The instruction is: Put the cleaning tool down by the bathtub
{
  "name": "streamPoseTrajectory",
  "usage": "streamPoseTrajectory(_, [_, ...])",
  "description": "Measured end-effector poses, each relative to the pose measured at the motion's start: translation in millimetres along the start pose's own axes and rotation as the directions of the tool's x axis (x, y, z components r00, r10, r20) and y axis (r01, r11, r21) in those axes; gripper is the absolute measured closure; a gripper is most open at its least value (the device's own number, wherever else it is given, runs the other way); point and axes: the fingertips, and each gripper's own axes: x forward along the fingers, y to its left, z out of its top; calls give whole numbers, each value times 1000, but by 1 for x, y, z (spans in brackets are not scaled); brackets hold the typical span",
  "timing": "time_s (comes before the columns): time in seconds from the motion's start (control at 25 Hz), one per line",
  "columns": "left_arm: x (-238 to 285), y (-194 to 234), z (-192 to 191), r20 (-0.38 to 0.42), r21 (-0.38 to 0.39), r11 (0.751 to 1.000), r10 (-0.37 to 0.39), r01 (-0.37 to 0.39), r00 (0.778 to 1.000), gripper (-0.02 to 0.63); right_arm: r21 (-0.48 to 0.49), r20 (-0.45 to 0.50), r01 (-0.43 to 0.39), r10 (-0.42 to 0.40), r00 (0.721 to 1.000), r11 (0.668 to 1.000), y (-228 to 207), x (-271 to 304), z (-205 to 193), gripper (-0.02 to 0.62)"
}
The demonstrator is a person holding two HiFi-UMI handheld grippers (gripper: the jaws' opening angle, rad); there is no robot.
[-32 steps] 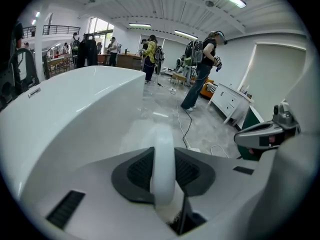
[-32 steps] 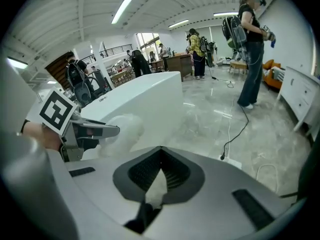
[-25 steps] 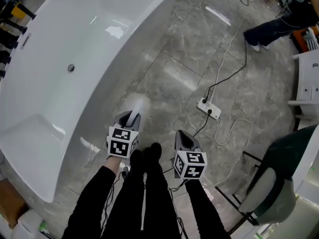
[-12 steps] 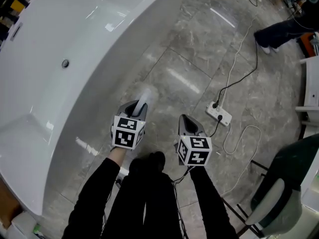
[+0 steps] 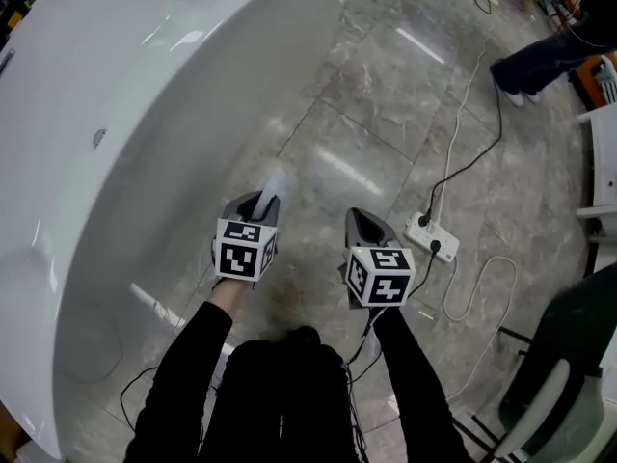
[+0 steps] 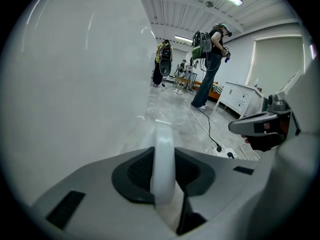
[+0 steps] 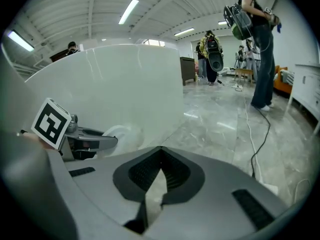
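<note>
A white, rounded cleaning tool (image 5: pixel 276 182) sticks out of my left gripper (image 5: pixel 260 201), whose jaws are shut on it; in the left gripper view the tool (image 6: pixel 163 154) stands edge-on between the dark pads. It hangs above the grey marble floor, close beside the outer wall of the white bathtub (image 5: pixel 125 114). My right gripper (image 5: pixel 362 224) is level with it to the right, shut with nothing in it. The right gripper view shows the closed jaw tips of the right gripper (image 7: pixel 160 154) and, at left, the tool (image 7: pixel 121 134) in front of the tub wall (image 7: pixel 125 79).
A white power strip (image 5: pixel 432 238) with black and white cables lies on the floor to the right. A dark chair (image 5: pixel 569 355) and white cabinet (image 5: pixel 603 162) stand at the right edge. A person's legs (image 5: pixel 540 51) are at the top right; more people (image 6: pixel 212 59) stand beyond.
The view has shifted along the tub, whose wall now fills more of the left side. Both grippers keep their spacing, and the left one still holds the tool.
</note>
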Motion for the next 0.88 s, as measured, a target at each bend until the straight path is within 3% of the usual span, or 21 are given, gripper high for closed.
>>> streamPoseTrajectory(0.44, [81,32,-49,-17,-11,1000,18,-18,1000,508,29,13,-38,38,999,999,-17,83,-40,595])
streamPoseTrajectory(0.88, [132,45,-87,-84,0,1000,30,-30,996,508,11,17,-47,46,999,999,-21,113,-50,595])
